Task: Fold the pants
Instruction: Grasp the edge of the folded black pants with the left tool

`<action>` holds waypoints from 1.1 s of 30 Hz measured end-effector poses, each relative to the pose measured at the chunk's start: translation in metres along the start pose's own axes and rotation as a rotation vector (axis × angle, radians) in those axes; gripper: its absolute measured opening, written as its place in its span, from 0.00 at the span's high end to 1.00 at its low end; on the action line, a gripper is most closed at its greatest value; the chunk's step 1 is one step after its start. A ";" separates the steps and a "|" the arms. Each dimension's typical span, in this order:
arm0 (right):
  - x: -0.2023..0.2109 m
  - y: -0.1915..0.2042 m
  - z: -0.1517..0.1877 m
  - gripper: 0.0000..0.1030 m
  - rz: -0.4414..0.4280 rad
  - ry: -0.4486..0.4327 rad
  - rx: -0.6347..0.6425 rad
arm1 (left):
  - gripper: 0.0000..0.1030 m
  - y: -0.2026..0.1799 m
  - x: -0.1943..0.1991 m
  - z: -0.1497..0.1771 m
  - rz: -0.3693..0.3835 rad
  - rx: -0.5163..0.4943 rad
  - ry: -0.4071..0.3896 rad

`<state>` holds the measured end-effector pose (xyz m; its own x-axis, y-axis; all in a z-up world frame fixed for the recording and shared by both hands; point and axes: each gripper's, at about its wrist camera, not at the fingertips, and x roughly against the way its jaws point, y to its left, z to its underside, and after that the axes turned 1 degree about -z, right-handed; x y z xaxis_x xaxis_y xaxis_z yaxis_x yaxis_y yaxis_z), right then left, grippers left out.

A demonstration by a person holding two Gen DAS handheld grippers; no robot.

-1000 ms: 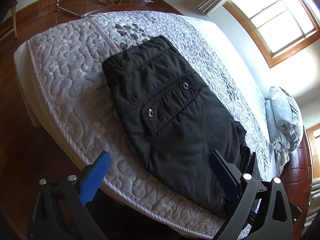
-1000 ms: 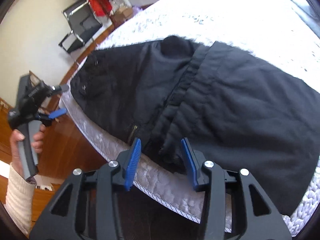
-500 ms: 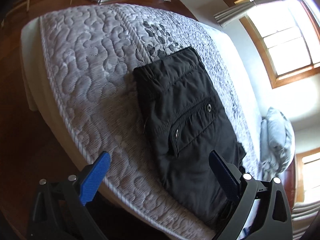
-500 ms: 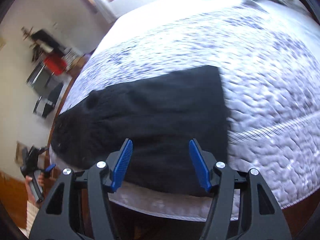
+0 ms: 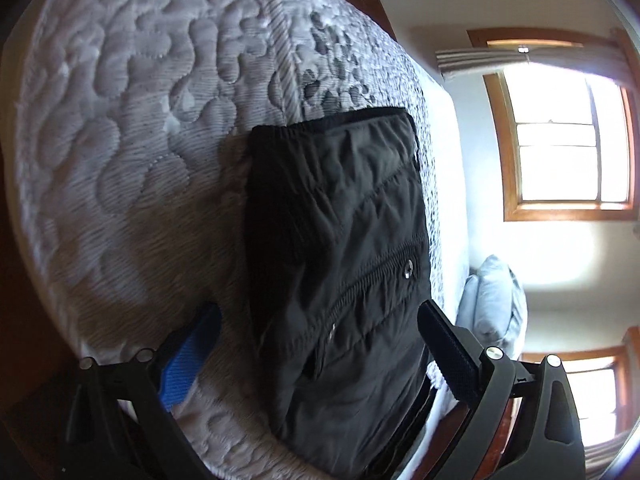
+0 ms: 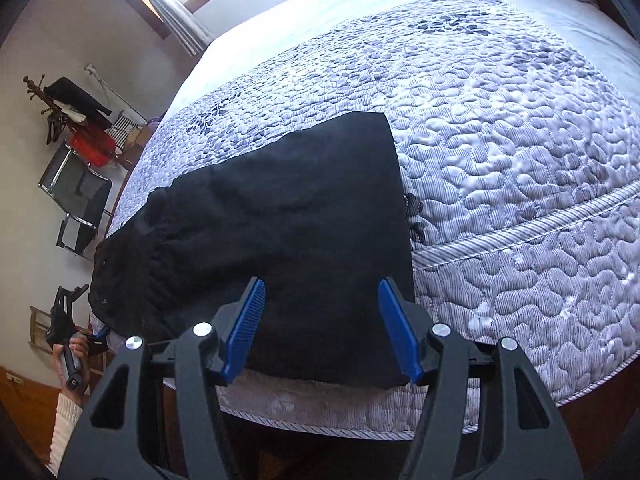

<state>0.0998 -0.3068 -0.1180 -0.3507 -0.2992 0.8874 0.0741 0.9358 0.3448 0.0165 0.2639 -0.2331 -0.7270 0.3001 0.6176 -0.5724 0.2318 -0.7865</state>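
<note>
Pants (image 6: 288,240) lie folded on bed (image 6: 520,160); both grippers, left (image 5: 320,344) and right (image 6: 322,328), hover with jaws wide, empty, poised for another fold.

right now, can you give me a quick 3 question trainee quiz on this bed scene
1. True or false: the black folded pants lie on the grey quilted mattress.
2. Are the right tongs clamped on the pants? A yes, B no, both pads bare.
3. Fill in: the silver snap button sits on the pants' ____ flap.

Key:
1. True.
2. B; the right tongs stand open above the pants' near edge. The left tongs are open too.
3. Pocket.
</note>
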 end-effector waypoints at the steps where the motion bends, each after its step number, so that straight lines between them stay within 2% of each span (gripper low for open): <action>1: 0.000 0.001 -0.001 0.41 -0.001 -0.002 0.003 | 0.04 0.001 -0.002 -0.001 0.011 0.009 -0.005; 4: -0.001 0.001 -0.003 0.41 0.002 -0.004 0.003 | 0.05 0.002 -0.007 0.001 0.067 0.016 0.003; 7: -0.003 0.002 -0.005 0.41 0.008 0.001 0.004 | 0.13 -0.001 -0.019 0.003 0.112 0.038 0.042; 9: -0.004 0.003 -0.006 0.41 0.007 0.003 0.005 | 0.14 -0.004 -0.024 0.005 0.099 0.037 0.036; 12: -0.005 0.007 -0.007 0.41 0.008 0.003 0.016 | 0.29 -0.005 -0.031 0.006 0.061 0.035 0.038; 13: -0.006 0.008 -0.007 0.41 0.009 0.005 0.020 | 0.42 -0.003 -0.034 0.006 0.036 0.037 0.040; 14: -0.007 0.008 -0.007 0.41 0.014 0.007 0.025 | 0.51 -0.001 -0.036 0.006 0.018 0.043 0.043; 18: -0.010 0.008 -0.005 0.41 0.025 0.018 0.029 | 0.66 0.008 -0.039 0.009 0.047 0.085 0.047; 20: -0.011 0.007 -0.005 0.41 0.025 0.021 0.023 | 0.75 0.007 -0.036 0.011 0.054 0.075 0.036; 25: -0.009 0.005 -0.004 0.41 0.030 0.019 0.020 | 0.83 -0.010 -0.025 0.021 0.046 0.020 -0.010; 33: -0.001 -0.007 -0.003 0.41 0.036 0.001 -0.013 | 0.86 -0.033 -0.017 0.029 0.068 -0.051 -0.036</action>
<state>0.1022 -0.3132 -0.1200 -0.3463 -0.2655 0.8997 0.0984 0.9435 0.3163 0.0367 0.2248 -0.2177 -0.7772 0.2838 0.5616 -0.5016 0.2595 -0.8253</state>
